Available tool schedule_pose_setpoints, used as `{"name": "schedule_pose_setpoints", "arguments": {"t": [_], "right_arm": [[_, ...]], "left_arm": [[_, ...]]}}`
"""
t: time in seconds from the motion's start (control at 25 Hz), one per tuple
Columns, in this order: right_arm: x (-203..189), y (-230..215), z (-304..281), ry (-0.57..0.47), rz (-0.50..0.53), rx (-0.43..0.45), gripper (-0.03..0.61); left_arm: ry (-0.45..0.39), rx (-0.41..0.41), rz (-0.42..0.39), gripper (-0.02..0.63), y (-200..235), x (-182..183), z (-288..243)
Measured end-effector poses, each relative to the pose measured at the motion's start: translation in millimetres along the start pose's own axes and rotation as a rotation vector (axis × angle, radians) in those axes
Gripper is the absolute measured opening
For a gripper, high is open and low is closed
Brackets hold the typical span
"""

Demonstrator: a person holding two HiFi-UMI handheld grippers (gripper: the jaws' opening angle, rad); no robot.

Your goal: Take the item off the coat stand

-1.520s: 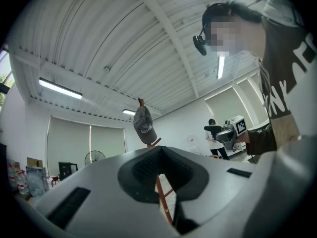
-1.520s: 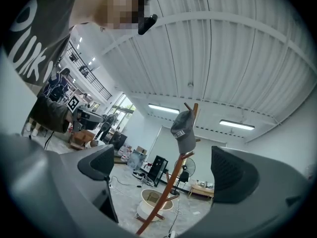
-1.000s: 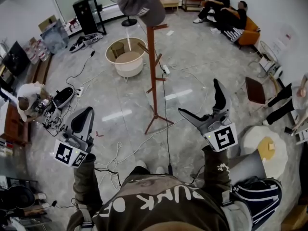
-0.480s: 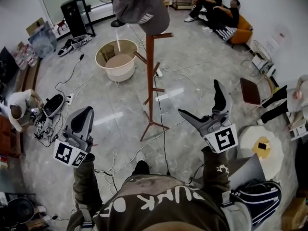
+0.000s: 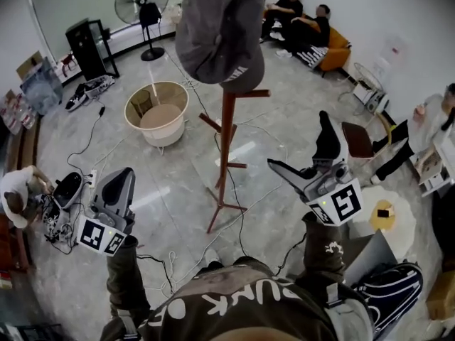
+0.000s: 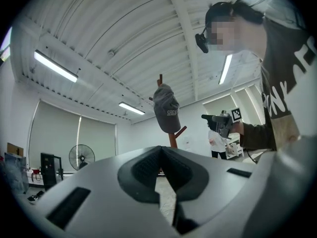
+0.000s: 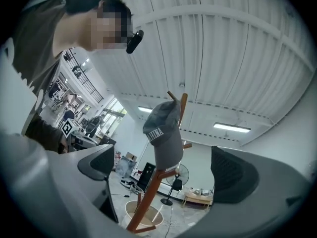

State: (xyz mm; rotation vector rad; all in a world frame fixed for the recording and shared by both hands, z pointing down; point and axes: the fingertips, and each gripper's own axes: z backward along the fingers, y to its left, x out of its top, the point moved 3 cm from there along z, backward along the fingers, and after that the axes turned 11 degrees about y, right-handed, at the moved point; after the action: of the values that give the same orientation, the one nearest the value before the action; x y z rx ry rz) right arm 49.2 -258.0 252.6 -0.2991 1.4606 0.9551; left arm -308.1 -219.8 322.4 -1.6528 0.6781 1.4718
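Right now the cap [image 5: 219,30] is out of reach of both your tongs. It hangs on the top of the coat stand [image 5: 226,155], ahead of you and higher than either tool, roughly between the two in the head view.

Your left gripper [image 5: 119,183] sits low on your left, well apart from the stand. Its jaws are pressed together with nothing between them. In the left gripper view the cap shows above the closed tips and farther off.

Your right gripper [image 5: 304,151] is on the right side of the stand, nearer to it than the left one but not touching it. Its jaws are spread wide and hold nothing. In the right gripper view the cap and the upper pole appear in the gap between the two pads, at a distance, with no contact.

The cap is grey, with white lettering on one side panel. It droops over the peg, crown up and brim pointing down. The stand is a reddish-brown wooden pole with short angled pegs and splayed feet on the glossy floor [image 5: 178,183].
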Motion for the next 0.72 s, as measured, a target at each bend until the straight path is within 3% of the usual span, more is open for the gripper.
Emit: {"name": "schedule_pose_setpoints", "arguments": {"t": [0.6, 0.72], "right_arm": [[112.1, -51.4, -83.1, -0.164, 0.111, 0.132, 0.591], [127.1, -54.9, -102.9, -0.157, 0.107, 0.147, 0.532]], "left_arm": [[-0.008, -0.004, 0.001, 0.005, 12.2, 0.4, -48.8], [-0.012, -0.004, -0.009, 0.005, 9.0, 6.9, -53.1]]}}
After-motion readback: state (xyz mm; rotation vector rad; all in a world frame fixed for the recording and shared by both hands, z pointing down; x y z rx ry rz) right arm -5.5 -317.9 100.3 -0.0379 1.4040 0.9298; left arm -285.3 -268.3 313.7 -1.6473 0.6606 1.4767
